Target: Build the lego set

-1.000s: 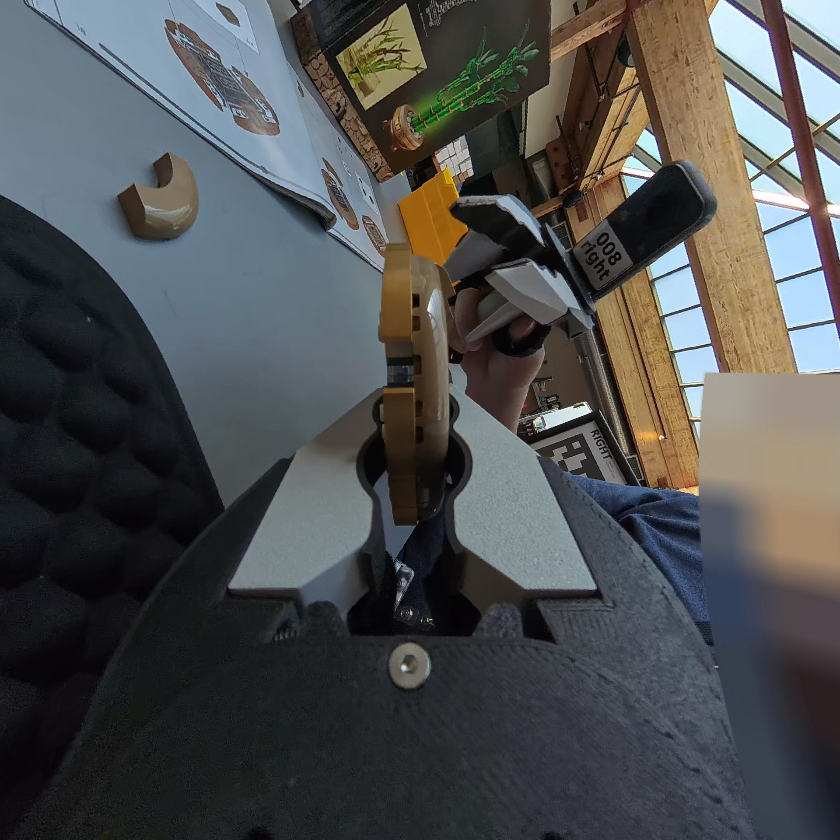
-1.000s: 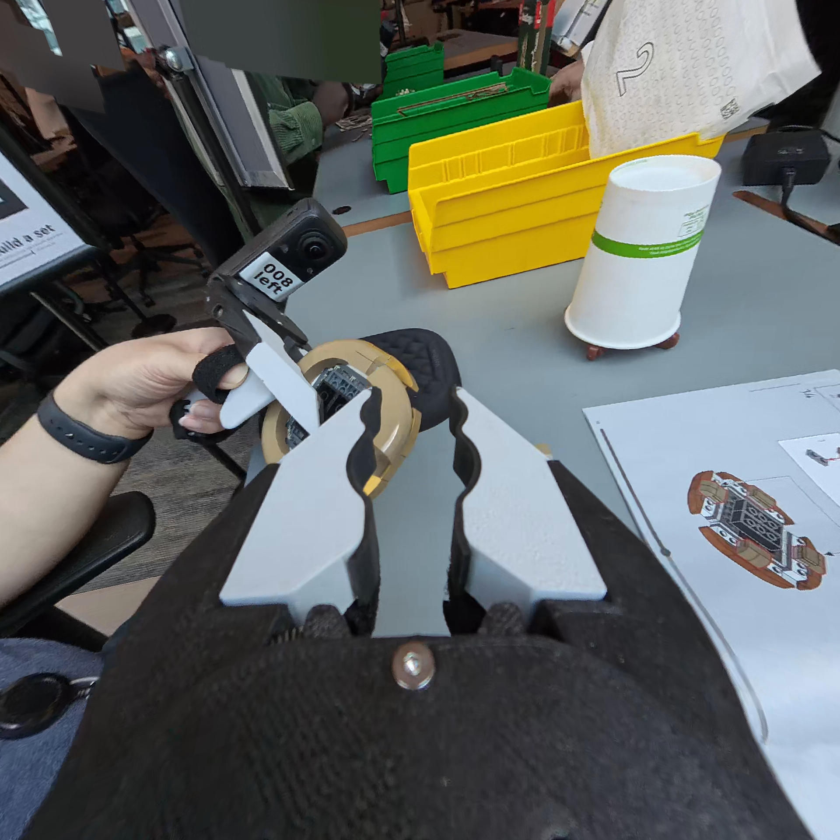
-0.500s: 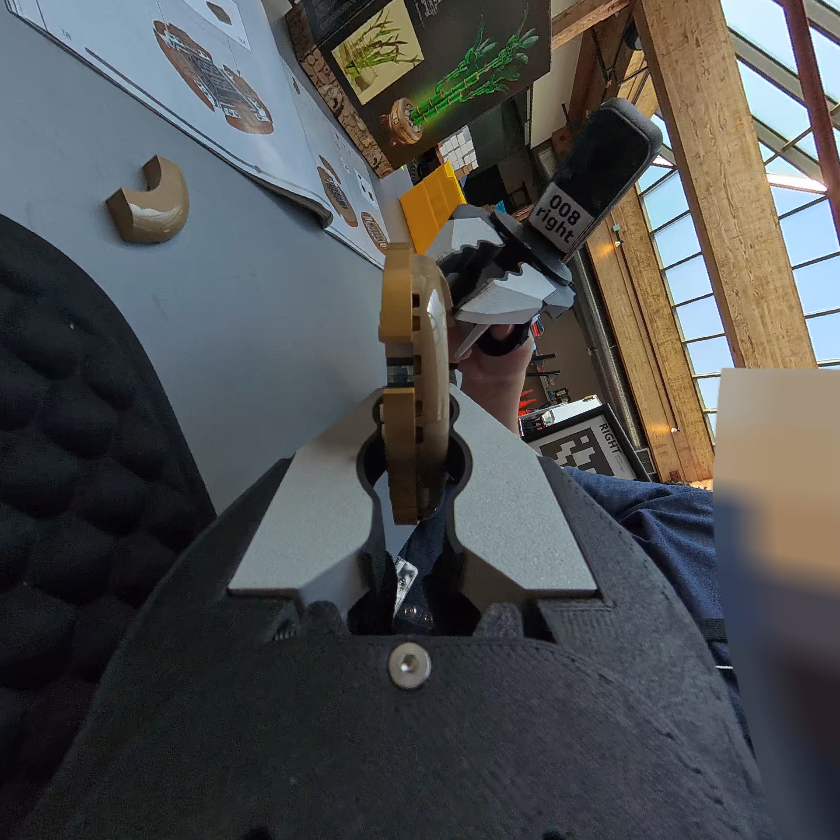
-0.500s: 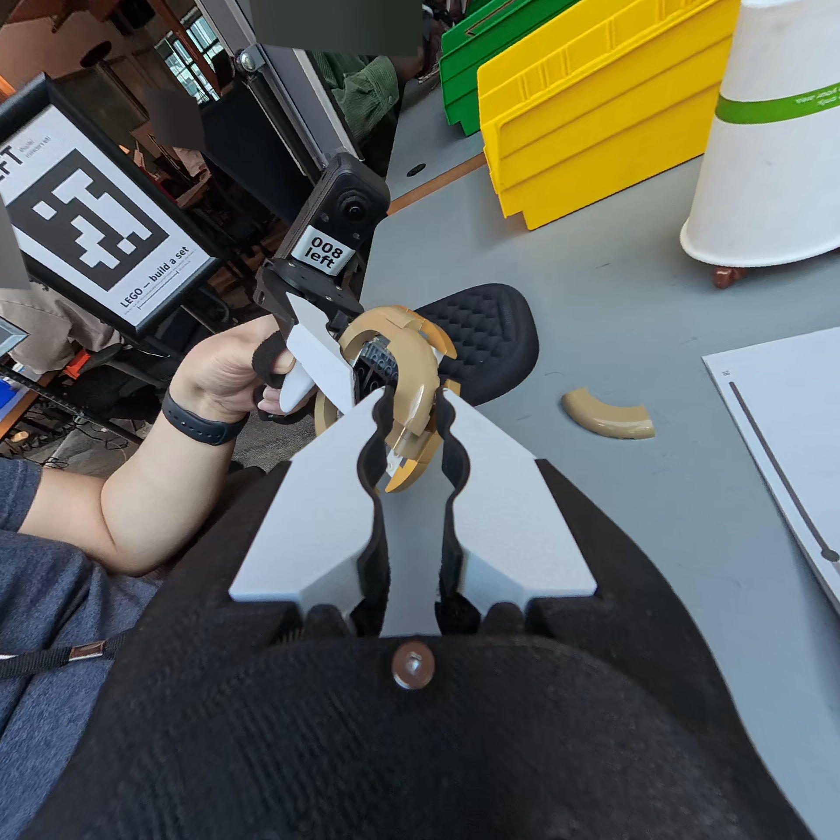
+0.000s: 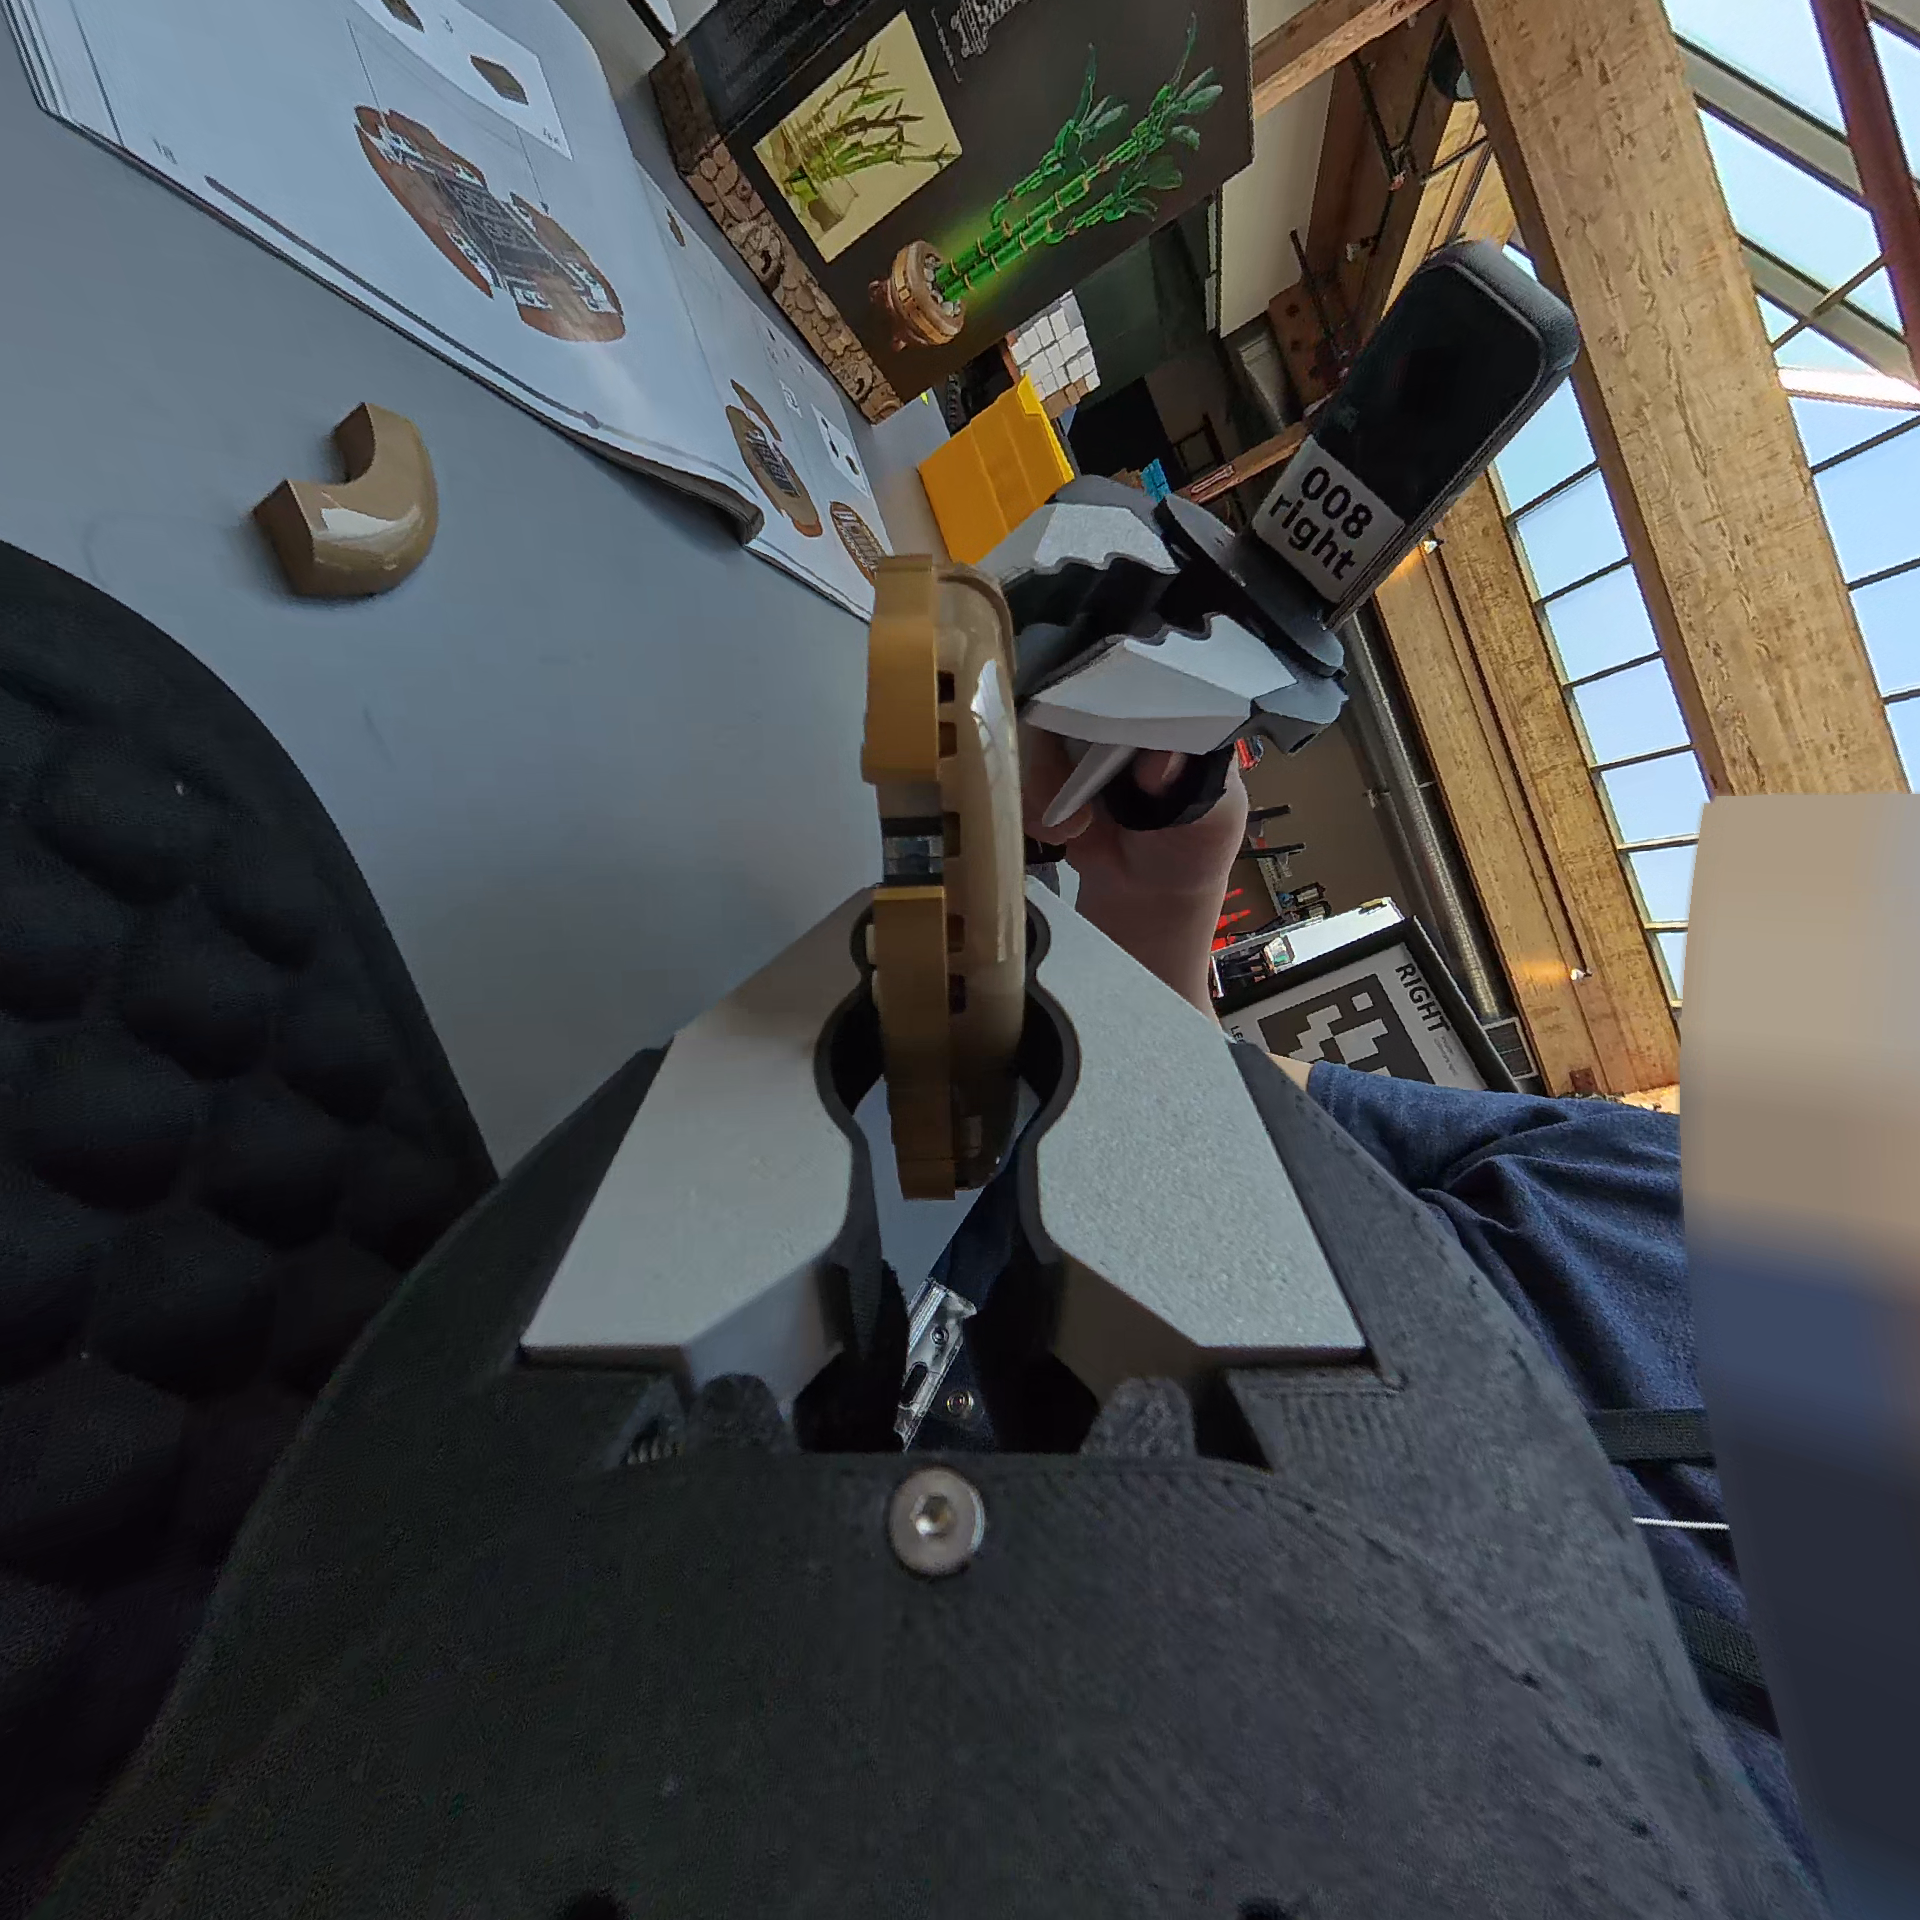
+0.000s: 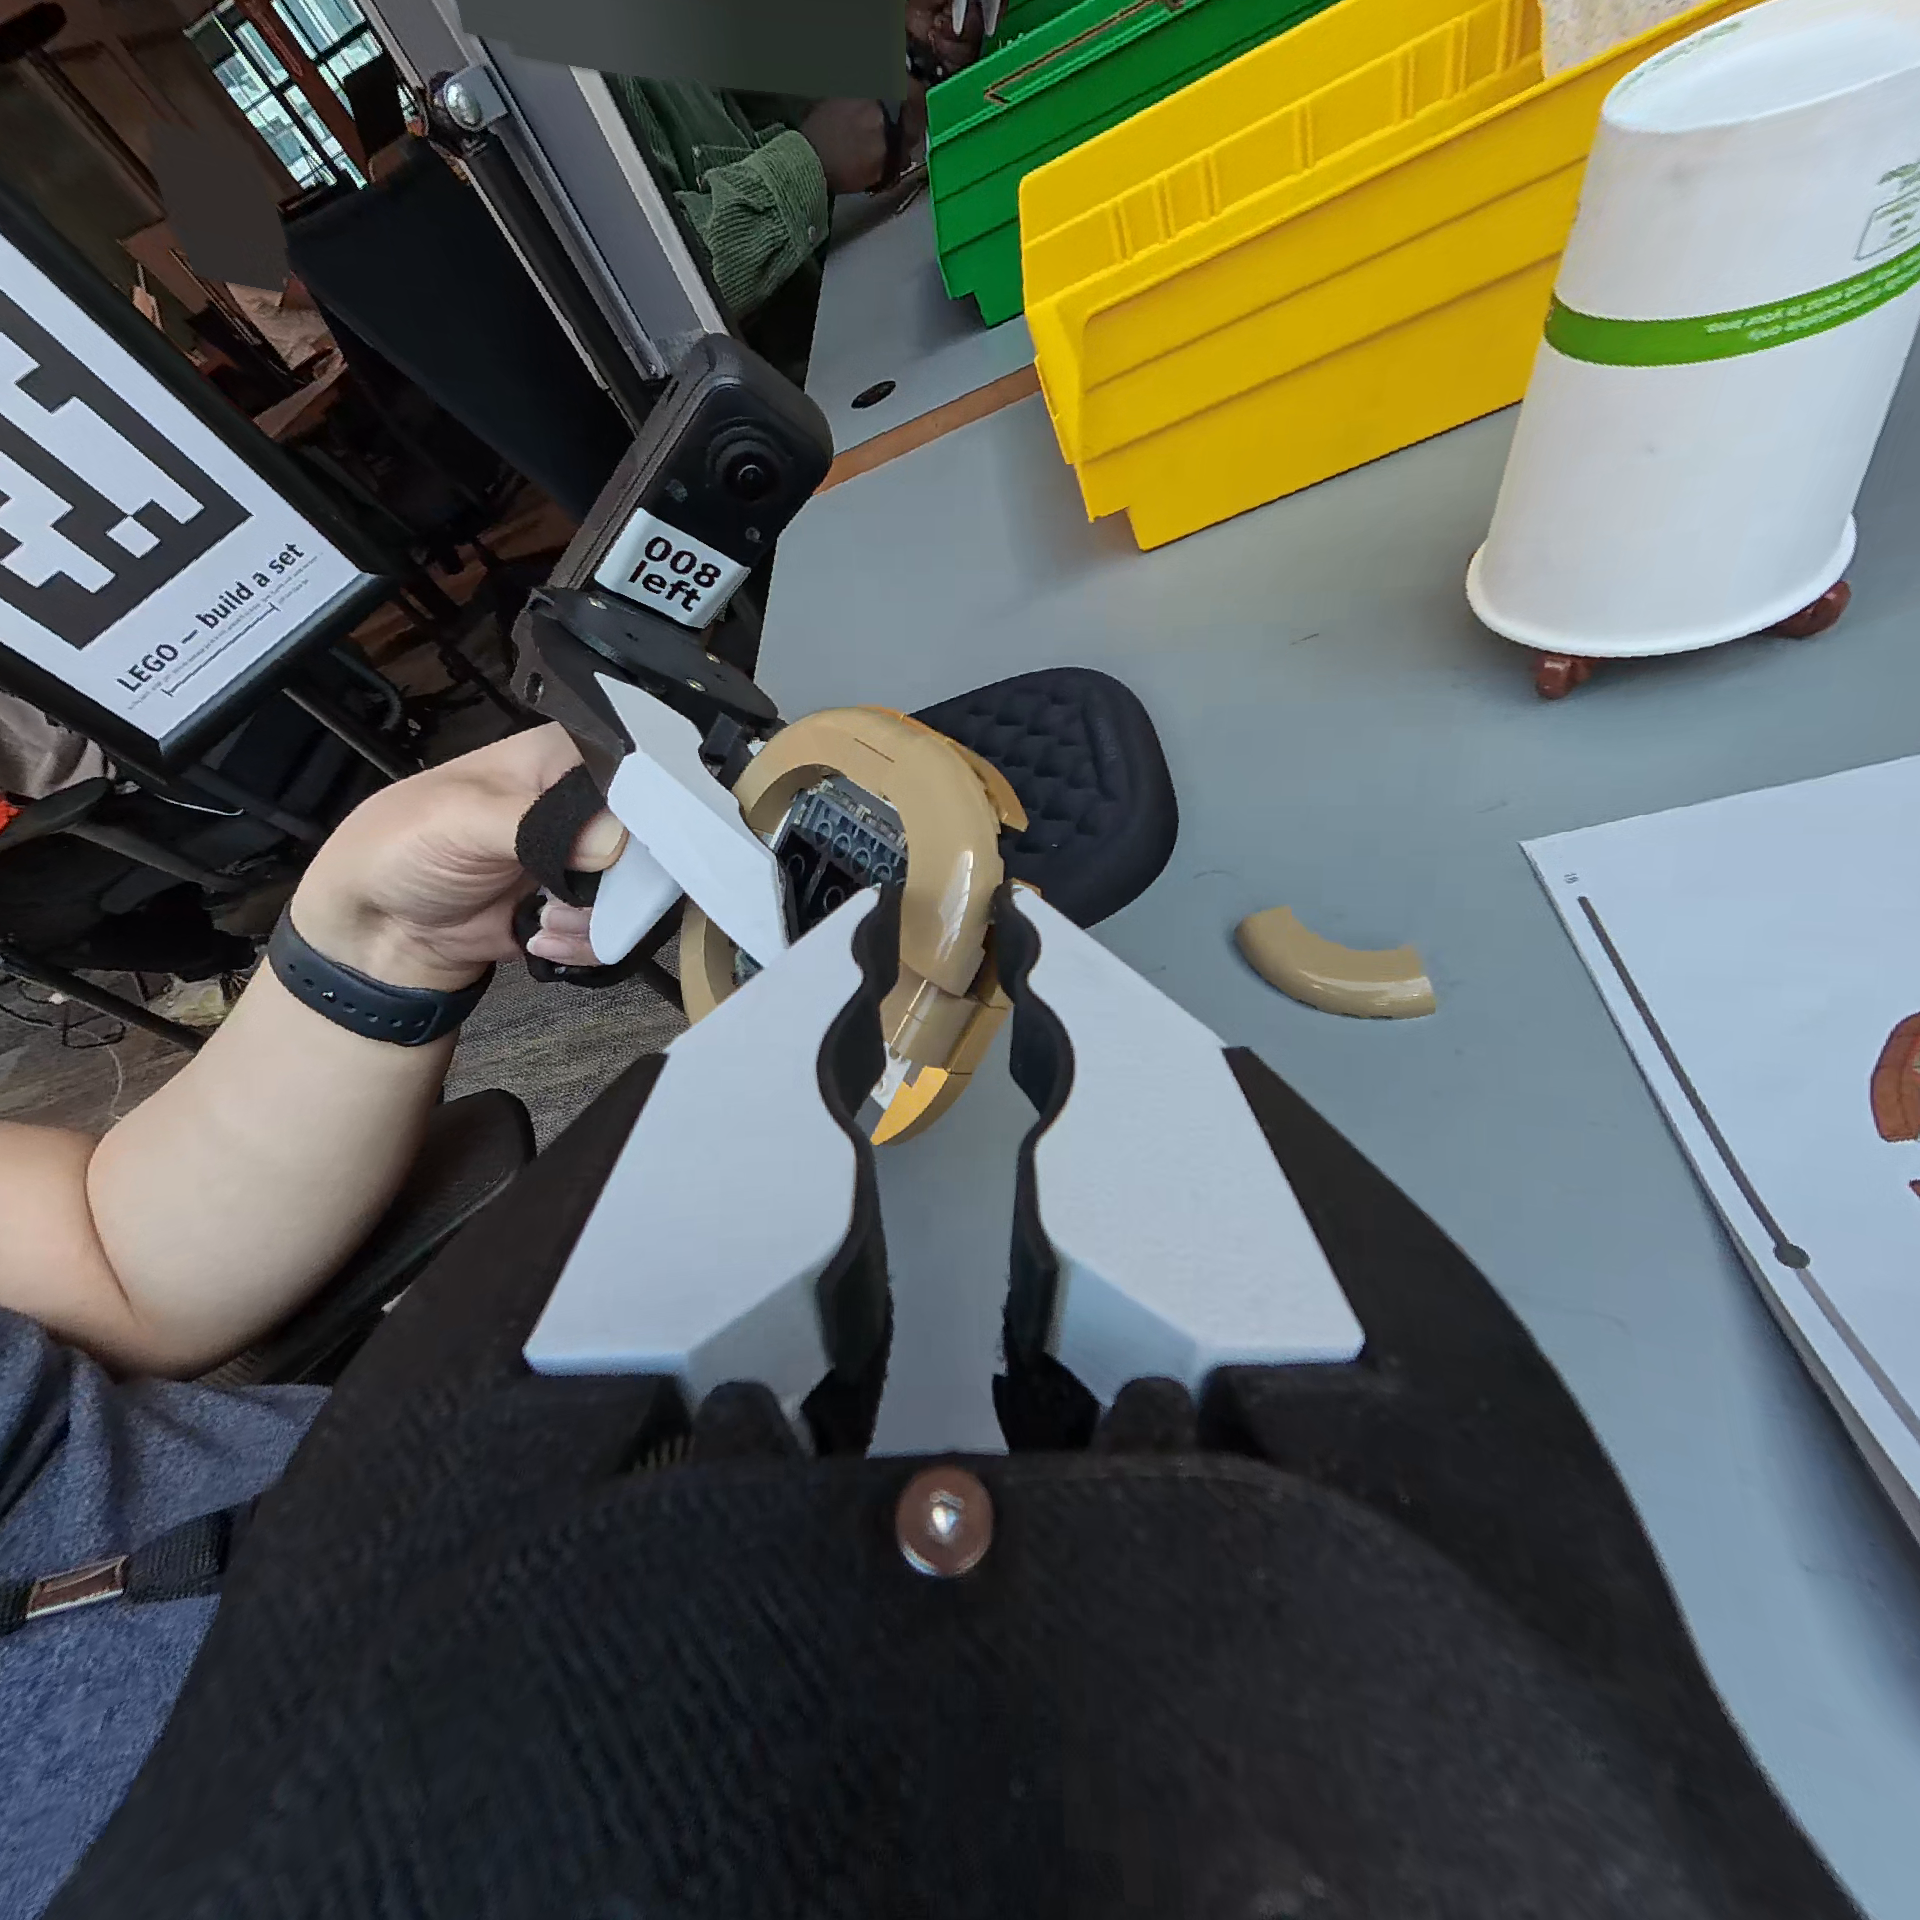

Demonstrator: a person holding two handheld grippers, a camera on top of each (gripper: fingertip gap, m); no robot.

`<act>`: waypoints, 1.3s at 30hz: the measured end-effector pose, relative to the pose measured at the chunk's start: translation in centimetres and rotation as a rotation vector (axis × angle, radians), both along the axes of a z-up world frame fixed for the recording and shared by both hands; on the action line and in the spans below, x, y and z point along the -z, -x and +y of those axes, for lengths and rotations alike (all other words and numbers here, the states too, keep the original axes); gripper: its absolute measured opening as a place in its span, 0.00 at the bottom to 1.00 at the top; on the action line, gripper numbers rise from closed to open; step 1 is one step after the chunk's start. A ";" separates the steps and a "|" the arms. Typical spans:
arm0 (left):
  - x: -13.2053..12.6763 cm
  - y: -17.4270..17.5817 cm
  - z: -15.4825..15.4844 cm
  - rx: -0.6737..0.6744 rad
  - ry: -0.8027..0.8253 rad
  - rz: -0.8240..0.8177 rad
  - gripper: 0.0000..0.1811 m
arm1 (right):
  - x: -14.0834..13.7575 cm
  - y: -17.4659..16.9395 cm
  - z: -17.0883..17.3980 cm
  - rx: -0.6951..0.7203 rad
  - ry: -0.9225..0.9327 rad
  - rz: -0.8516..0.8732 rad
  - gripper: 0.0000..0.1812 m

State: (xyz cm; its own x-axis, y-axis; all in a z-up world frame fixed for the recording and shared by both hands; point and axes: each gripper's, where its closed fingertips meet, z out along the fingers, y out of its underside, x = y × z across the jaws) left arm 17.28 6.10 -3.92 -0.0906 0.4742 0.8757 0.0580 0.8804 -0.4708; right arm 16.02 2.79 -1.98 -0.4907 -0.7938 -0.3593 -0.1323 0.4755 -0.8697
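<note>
Left gripper [image 5: 940, 935] is clamped on the tan lego ring [image 5: 940, 873], held edge-on above the grey tabletop [image 5: 582, 727]. Right gripper [image 6: 940, 914] pinches the ring's rim, narrow gap. A loose curved tan piece [image 6: 1335, 977] lies beside the instruction booklet [image 6: 1745, 1039].

Glossy tan plastic ring [image 5: 940, 894]

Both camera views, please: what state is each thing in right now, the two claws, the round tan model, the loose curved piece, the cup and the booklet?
Left gripper: shut on the round tan model, held edge-on.
Right gripper: closing around the model's rim.
Curved tan piece: loose on the table.
White cup: upside down.
Instruction booklet: open, flat.
</note>
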 end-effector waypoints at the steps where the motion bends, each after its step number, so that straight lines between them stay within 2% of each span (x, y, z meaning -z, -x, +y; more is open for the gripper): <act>1: -0.1 0.0 0.0 0.002 0.002 0.003 0.11 | -0.1 0.0 0.0 -0.007 0.013 0.002 0.09; 12: -0.8 0.1 0.3 0.013 0.022 0.024 0.11 | -0.7 0.2 0.1 -0.010 0.041 -0.027 0.12; 20: -1.3 0.1 0.8 0.038 0.054 0.032 0.11 | -0.8 0.1 0.4 -0.069 -0.070 -0.169 0.16; 22: -1.7 0.1 1.0 0.052 0.073 0.044 0.11 | -0.7 0.3 0.3 -0.068 -0.095 -0.188 0.25; 23: -1.9 0.2 1.2 0.058 0.083 0.046 0.10 | -0.7 0.2 0.4 -0.081 -0.112 -0.204 0.26; 25: -1.9 0.2 1.3 0.062 0.101 0.032 0.11 | -1.4 -0.2 1.4 -0.156 -0.155 -0.266 0.13; 28: -2.1 0.2 1.4 0.069 0.112 0.038 0.11 | -1.5 -0.2 1.5 -0.170 -0.182 -0.299 0.13; 31: -2.3 0.2 1.6 0.075 0.129 0.032 0.11 | -1.4 -0.3 1.7 -0.189 -0.235 -0.341 0.17; 34: -2.1 0.2 1.6 0.069 0.149 0.004 0.11 | -1.5 -0.4 1.9 -0.214 -0.277 -0.380 0.12; 39: -2.0 0.4 1.7 0.076 0.155 0.001 0.11 | -1.4 -0.2 2.1 -0.231 -0.316 -0.411 0.12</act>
State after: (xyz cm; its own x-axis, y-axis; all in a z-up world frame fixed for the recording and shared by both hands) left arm 16.89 7.78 -1.91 -0.0489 0.6090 0.7916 0.1212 0.7903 -0.6006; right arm 16.19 4.86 -0.57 -0.0872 -0.6870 -0.7214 0.0558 0.7197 -0.6921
